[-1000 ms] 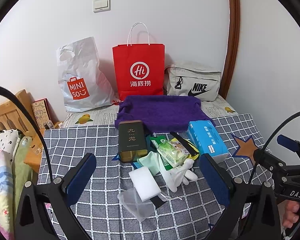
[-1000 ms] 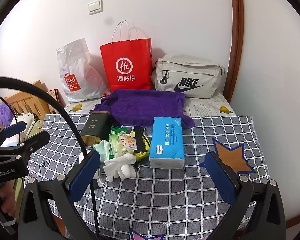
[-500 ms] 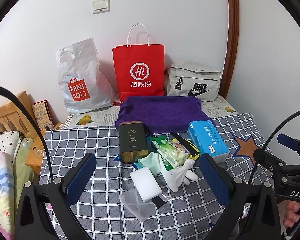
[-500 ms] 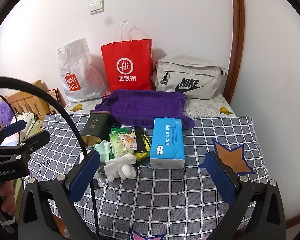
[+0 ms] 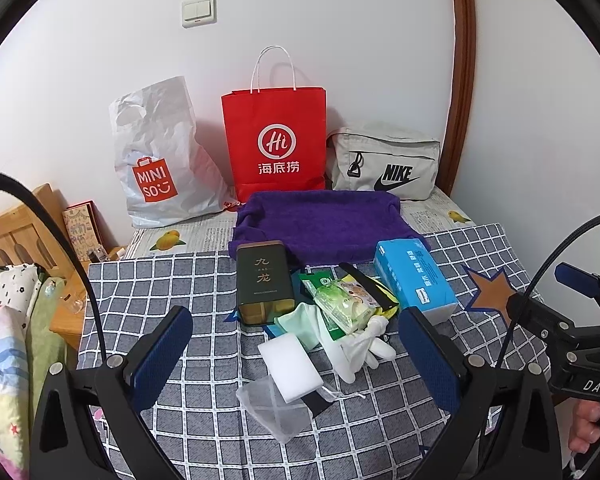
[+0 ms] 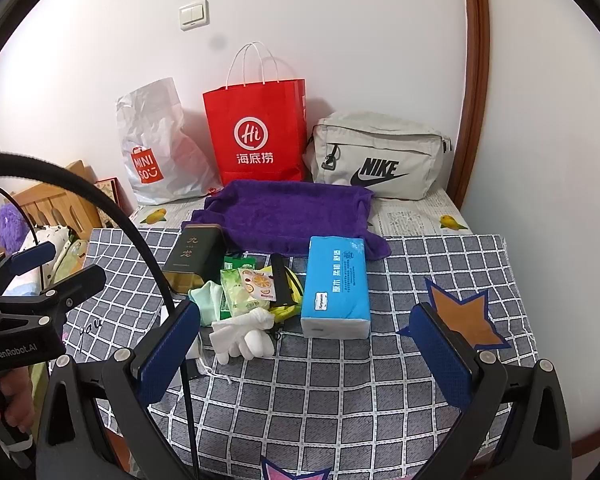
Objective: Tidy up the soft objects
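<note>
Black left claw (image 5: pixel 296 356), blue pads, silver screws

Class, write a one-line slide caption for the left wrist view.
Open left gripper hovers over white sponge, white gloves and blue tissue pack.

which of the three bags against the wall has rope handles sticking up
The red paper bag in the middle. Its white loop handles stand above its rim; the white MINISO plastic bag has a cut-out grip, and the grey Nike bag shows none.
</note>
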A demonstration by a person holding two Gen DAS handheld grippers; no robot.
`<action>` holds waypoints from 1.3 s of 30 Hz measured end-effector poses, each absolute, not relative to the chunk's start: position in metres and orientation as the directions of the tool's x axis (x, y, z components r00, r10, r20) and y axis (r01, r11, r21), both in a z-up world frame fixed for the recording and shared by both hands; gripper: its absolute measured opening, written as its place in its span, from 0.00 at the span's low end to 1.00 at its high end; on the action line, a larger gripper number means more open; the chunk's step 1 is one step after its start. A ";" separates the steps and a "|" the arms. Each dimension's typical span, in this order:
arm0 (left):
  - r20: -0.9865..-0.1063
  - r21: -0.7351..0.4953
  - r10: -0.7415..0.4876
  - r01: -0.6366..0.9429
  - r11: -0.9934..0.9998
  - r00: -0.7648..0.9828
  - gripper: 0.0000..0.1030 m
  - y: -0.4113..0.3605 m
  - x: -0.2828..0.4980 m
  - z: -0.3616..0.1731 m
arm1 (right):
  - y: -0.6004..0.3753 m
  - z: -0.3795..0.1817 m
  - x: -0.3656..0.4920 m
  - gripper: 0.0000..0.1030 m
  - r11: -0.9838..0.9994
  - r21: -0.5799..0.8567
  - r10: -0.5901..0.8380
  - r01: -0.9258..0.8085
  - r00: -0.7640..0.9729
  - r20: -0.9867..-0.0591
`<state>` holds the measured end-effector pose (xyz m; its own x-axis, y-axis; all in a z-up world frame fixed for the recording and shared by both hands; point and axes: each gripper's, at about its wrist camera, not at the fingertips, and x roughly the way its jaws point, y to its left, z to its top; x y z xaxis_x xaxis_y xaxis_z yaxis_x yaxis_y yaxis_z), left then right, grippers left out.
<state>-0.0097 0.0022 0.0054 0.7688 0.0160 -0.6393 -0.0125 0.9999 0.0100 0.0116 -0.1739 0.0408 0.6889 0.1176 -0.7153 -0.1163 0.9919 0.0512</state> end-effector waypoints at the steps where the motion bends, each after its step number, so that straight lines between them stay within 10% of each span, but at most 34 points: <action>1: -0.639 0.008 0.015 -0.013 1.000 0.769 1.00 0.002 -0.010 0.005 | -0.174 0.040 0.011 1.00 0.992 0.052 0.119 -0.117 0.689 -0.715; 35: -0.733 -0.070 0.034 -0.124 0.990 0.679 1.00 0.067 0.028 -0.072 | -0.093 -0.123 0.089 0.98 0.937 0.173 0.300 -0.304 0.449 -0.842; 39: -0.749 -0.080 0.025 -0.127 0.989 0.663 1.00 0.074 0.034 -0.085 | -0.093 -0.134 0.101 0.81 0.945 0.173 0.289 -0.278 0.463 -0.838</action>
